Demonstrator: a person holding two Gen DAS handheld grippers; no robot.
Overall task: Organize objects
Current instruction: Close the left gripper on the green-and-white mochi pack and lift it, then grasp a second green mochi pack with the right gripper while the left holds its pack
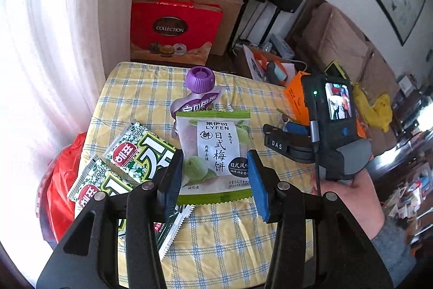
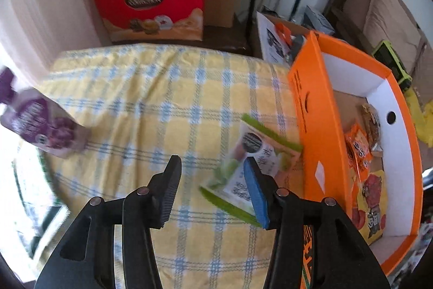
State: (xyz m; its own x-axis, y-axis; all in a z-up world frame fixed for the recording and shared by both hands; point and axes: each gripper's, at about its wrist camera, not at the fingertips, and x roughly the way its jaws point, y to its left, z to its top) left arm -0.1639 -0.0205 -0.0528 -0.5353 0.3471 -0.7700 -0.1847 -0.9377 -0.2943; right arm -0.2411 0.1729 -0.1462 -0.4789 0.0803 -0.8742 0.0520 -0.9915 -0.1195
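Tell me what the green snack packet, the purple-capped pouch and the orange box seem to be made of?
Green snack packet: probably glossy plastic film; it has zigzag-cut sealed ends and catches the light.
Purple-capped pouch: likely soft laminated film, with a ribbed cap that looks like hard plastic.
Orange box: apparently cardboard, matte, with folded flat walls, a white inside and a punched hole.

Two seaweed packets (image 1: 130, 153), one plum packet (image 1: 216, 151), one purple pouch (image 1: 197, 96).
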